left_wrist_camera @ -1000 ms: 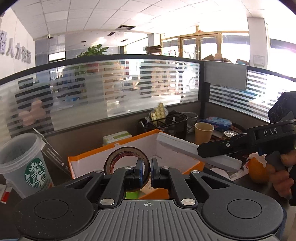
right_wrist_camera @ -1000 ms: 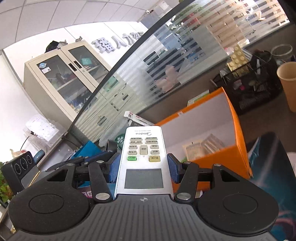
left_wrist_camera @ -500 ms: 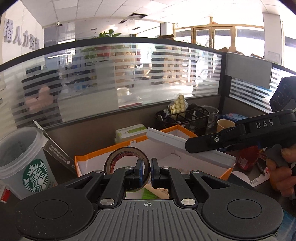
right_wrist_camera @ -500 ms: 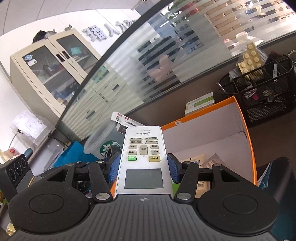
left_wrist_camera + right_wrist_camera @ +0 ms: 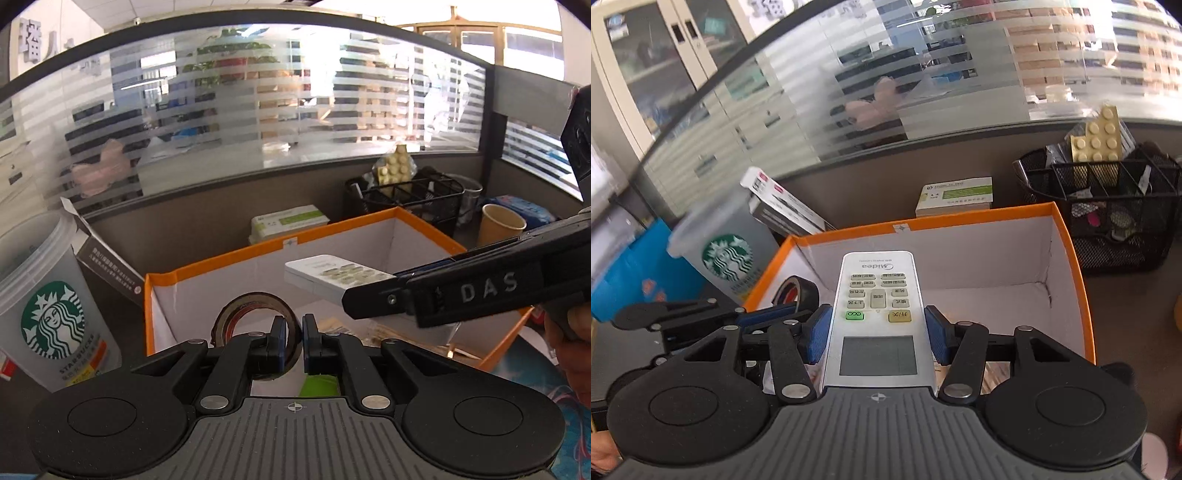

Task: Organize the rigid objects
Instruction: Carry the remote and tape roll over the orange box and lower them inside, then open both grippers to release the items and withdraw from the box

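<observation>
An open orange box (image 5: 332, 230) with a white inside stands ahead on the desk. My left gripper (image 5: 293, 328) is shut on the wall of a brown tape roll (image 5: 236, 314), which it holds upright over the box's near left corner. In the right wrist view that roll (image 5: 799, 286) and the left gripper (image 5: 790, 312) show at the left, by the orange box's rim (image 5: 960, 218). My right gripper (image 5: 879, 332) is shut on a white Midea remote (image 5: 877, 295), buttons up, over the box's inside. From the left wrist the remote (image 5: 332, 275) and right gripper (image 5: 369, 295) reach in from the right.
A Starbucks cup (image 5: 48, 295) and a leaning carton (image 5: 107, 266) stand left of the box. Behind it lie a green-and-white packet (image 5: 288, 221), a black mesh organiser (image 5: 410, 199) and a paper cup (image 5: 502, 225). A frosted glass partition (image 5: 258, 110) closes the back. Papers lie in the box.
Both grippers have come in over the orange box and tilted down. The remote has swung from the box's right side to above its inside; the tape roll sits lower by the near left corner.
</observation>
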